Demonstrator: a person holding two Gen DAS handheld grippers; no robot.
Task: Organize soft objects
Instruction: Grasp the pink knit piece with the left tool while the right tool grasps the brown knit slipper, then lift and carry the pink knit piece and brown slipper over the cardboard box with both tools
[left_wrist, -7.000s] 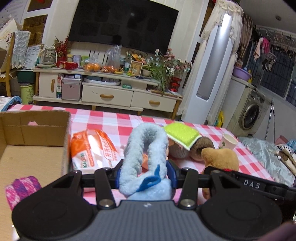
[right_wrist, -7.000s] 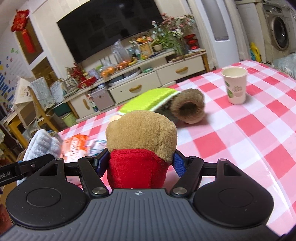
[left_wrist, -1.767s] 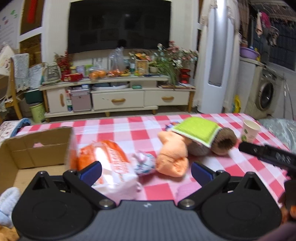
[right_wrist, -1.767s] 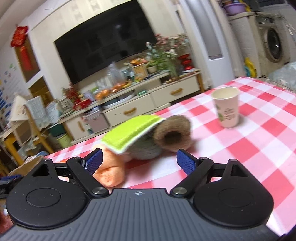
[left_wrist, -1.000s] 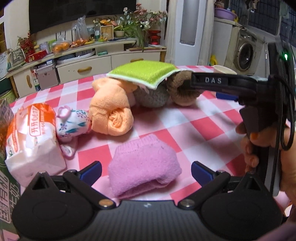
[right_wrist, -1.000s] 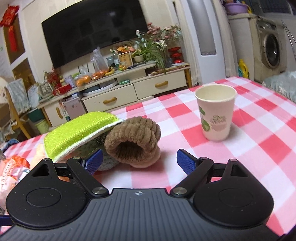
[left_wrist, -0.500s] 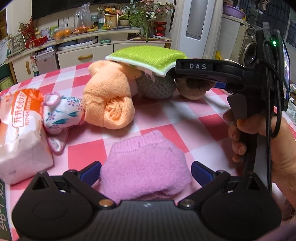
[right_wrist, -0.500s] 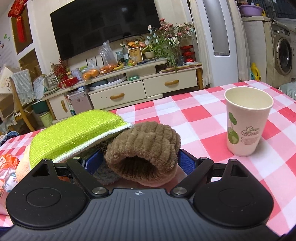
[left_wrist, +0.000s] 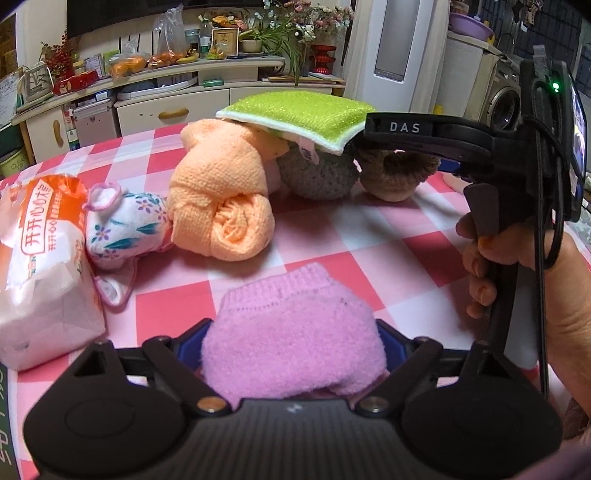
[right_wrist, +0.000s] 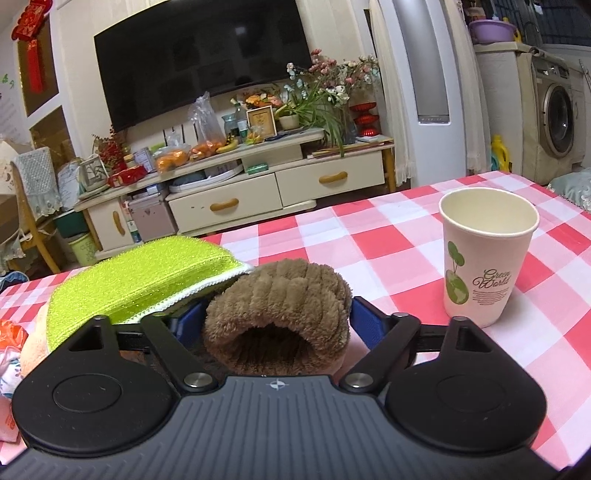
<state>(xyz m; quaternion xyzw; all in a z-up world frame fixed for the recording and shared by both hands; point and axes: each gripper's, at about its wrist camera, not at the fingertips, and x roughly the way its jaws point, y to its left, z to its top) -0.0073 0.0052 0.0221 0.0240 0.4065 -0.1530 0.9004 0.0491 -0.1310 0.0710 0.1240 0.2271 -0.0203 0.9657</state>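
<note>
Left wrist view: left gripper (left_wrist: 291, 341) clenches a fuzzy pink knitted bundle (left_wrist: 291, 343) at 6 o'clock on the red-checked tablecloth (left_wrist: 369, 236); a rolled orange towel (left_wrist: 221, 206) lies at 11 o'clock.

Right wrist view: right gripper (right_wrist: 277, 325) pinches a ribbed brown plush roll (right_wrist: 277, 314); a white paper cup (right_wrist: 484, 254) stands at 2 o'clock.

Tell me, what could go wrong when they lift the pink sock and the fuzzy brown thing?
Two things could go wrong.

1. The green sponge cloth rests partly over the brown fuzzy roll. Lifting that roll with the right gripper may drag the cloth off or tumble the pile.

2. The paper cup stands close beside the right gripper. A sideways swing could knock it over.
</note>
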